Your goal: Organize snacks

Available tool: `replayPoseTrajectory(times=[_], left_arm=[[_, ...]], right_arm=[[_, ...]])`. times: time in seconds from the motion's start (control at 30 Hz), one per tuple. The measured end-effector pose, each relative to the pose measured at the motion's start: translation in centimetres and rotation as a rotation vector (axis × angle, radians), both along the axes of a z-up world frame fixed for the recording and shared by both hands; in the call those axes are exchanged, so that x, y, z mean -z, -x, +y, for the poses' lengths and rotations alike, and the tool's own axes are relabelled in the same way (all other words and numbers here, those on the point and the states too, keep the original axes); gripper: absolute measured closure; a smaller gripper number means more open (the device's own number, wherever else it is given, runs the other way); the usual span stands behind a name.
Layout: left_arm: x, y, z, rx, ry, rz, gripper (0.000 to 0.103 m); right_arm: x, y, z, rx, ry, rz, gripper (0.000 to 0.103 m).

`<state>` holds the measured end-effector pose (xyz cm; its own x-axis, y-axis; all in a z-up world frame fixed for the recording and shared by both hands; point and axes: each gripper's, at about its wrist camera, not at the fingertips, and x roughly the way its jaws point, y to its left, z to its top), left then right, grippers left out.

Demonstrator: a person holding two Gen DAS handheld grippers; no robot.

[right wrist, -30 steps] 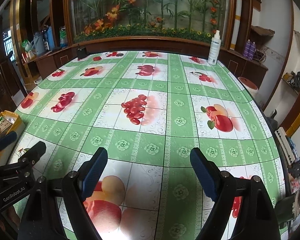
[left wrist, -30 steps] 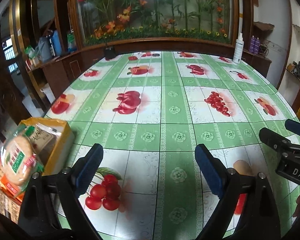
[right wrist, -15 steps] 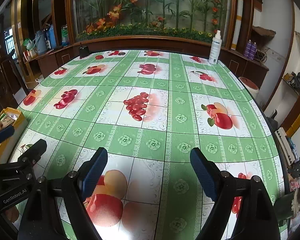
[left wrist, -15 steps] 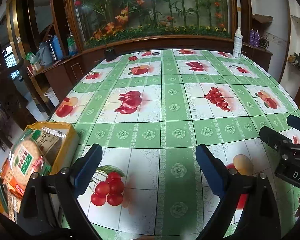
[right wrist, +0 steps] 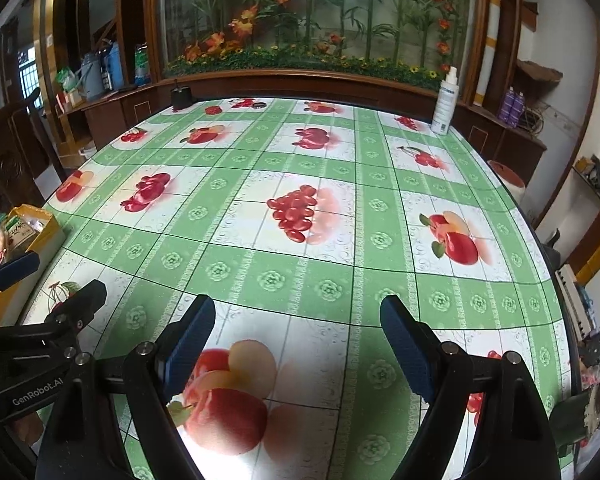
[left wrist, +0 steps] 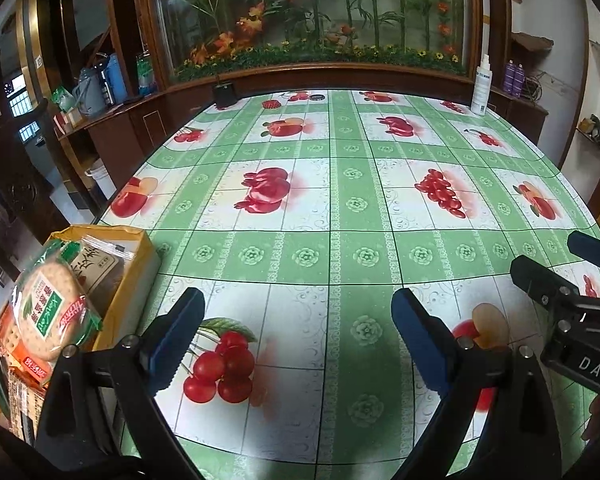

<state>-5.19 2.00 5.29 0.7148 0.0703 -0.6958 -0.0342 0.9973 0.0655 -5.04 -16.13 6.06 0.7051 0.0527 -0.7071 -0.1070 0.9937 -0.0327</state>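
- My left hand-held gripper (left wrist: pixel 296 336) is wide open with nothing in it. It hangs low over the near edge of the tabletop (left wrist: pixel 340 256), above the picture of cherries.
- My right hand-held gripper (right wrist: pixel 296 332) is wide open too, and it holds nothing. It sits just beside the left one, over the picture of a peach.
- The snacks are all on my left. A yellow box (left wrist: pixel 134 280) stands at the near left corner of the tabletop, and it is full. A round cracker pack (left wrist: pixel 50 312) with a green label sticks up out of it, and a brown pack (left wrist: pixel 100 268) stands behind that one.
- I see no snack lying loose on the tabletop. This could be the end, with every snack tucked in the box. It could also be a time when the snacks are meant to come out and be laid in rows. I cannot tell which.
- So I will not pick a move that fits only one of those.
- If I do go to the box, I should come from above, pinch one pack by its top edge, and squeeze softly. Crackers break easily.
- Far off, a white spray bottle (right wrist: pixel 446 102) stands at the back right. A small black pot (right wrist: pixel 181 96) stands at the back left. Both are well away from my grippers.
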Motion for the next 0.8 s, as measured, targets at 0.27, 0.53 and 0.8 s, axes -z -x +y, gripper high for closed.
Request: replayPoseTrajectory(times=[0.27, 0.53, 0.8], left_arm=[[-2.7, 3.7, 4.0, -0.109, 0.0, -0.056, 0.008], [-4.8, 9.5, 11.9, -0.344, -0.054, -0.119, 0.009], [-4.3, 13.6, 17.9, -0.481, -0.042, -0.112, 0.009]], right_arm=[[-1.8, 0.8, 4.4, -0.139, -0.012, -0.029, 0.018], [-2.9, 1.9, 13.6, -0.34, -0.018, -0.06, 0.018], [-2.8, 3.7, 22.0, -0.499, -0.001, -0.078, 0.018]])
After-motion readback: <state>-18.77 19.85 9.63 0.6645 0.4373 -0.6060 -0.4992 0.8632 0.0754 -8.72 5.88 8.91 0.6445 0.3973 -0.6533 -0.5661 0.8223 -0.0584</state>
